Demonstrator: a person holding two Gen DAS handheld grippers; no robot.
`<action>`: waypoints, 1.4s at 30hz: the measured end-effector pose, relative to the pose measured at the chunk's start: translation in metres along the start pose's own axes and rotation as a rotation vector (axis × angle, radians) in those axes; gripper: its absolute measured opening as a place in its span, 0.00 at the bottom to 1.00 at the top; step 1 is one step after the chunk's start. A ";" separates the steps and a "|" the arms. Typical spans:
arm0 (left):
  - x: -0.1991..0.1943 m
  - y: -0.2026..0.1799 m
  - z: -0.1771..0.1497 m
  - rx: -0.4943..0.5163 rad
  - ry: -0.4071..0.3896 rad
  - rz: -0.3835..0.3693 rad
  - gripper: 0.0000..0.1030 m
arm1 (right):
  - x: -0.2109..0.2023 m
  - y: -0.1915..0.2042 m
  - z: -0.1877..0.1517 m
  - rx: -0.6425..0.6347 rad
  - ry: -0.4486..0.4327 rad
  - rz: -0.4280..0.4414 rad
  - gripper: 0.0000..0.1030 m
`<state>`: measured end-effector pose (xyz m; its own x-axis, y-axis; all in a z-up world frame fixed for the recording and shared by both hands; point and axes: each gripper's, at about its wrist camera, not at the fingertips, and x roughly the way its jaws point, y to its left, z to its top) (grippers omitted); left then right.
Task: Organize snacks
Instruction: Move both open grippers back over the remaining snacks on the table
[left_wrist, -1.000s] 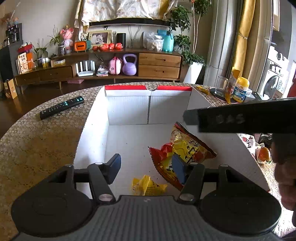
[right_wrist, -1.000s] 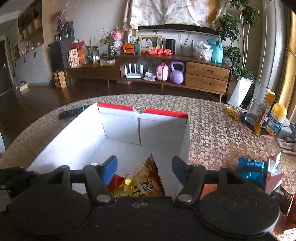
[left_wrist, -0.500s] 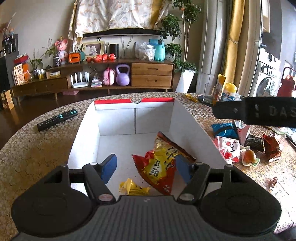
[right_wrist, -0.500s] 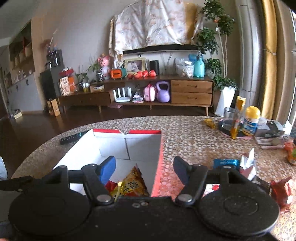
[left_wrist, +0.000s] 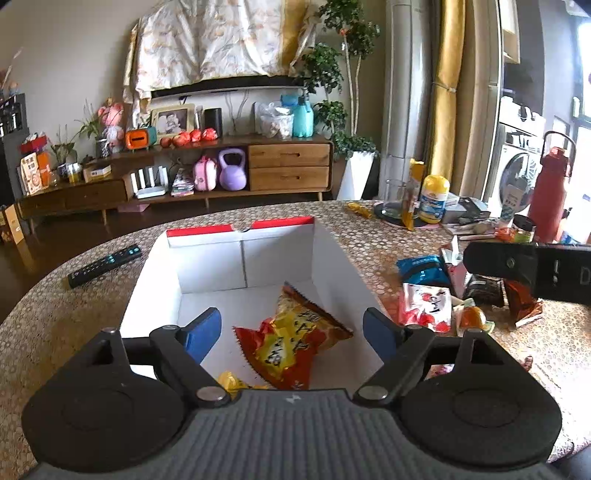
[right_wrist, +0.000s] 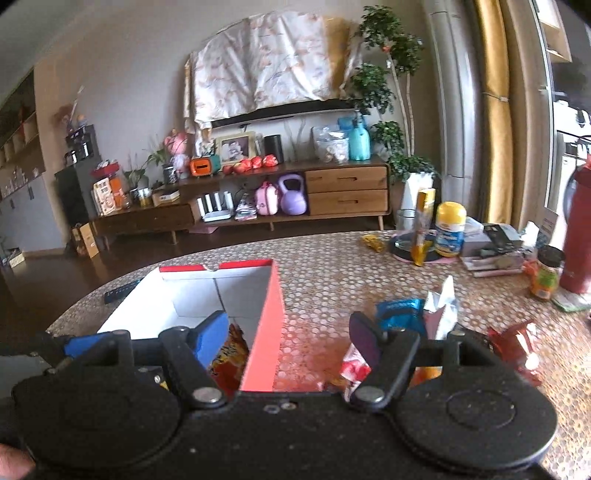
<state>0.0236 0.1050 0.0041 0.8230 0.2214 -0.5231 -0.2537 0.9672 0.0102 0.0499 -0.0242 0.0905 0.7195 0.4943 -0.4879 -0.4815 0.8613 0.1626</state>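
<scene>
Low in the left view, the left claw (left_wrist: 291, 326) is opening, empty, over the red-rimmed white cardboard box (left_wrist: 334, 258) holding a red-and-yellow crinkly snack bag (left_wrist: 291, 338); the right claw (right_wrist: 288, 332) is widening too, best lining up squarely on the blue foil snack packet (right_wrist: 399, 308) lying on the bench (right_wrist: 332, 273)

From my remote seat, colour carries the frame: the box (left_wrist: 334, 266) is white inside with a red rim, its outer wall (right_wrist: 264, 334) coral red. A red and yellow snack bag (left_wrist: 291, 341) lies in it beside a yellow wrapper (left_wrist: 229, 380). The bench (left_wrist: 55, 317) wears a tan cloth dotted with pale honeycomb rings. On it I see a blue packet (left_wrist: 421, 267), a white packet with red print (left_wrist: 426, 308), and a black remote (left_wrist: 105, 266). My left gripper (left_wrist: 291, 330) is black with blue pads. Behind stand a lilac kettlebell (left_wrist: 232, 175), a teal bottle (left_wrist: 303, 118) and a dark red flask (left_wrist: 550, 188).
</scene>
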 end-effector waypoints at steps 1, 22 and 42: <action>-0.001 -0.003 0.000 0.004 -0.002 -0.004 0.82 | -0.002 -0.003 -0.001 0.006 -0.002 -0.007 0.71; -0.004 -0.067 0.002 0.112 -0.054 -0.113 0.91 | -0.043 -0.071 -0.041 0.131 -0.014 -0.140 0.82; 0.018 -0.134 -0.018 0.263 -0.028 -0.230 0.93 | -0.053 -0.122 -0.078 0.211 0.029 -0.253 0.92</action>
<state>0.0628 -0.0225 -0.0217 0.8578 -0.0065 -0.5139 0.0768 0.9903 0.1157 0.0318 -0.1649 0.0294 0.7869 0.2608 -0.5593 -0.1728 0.9632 0.2060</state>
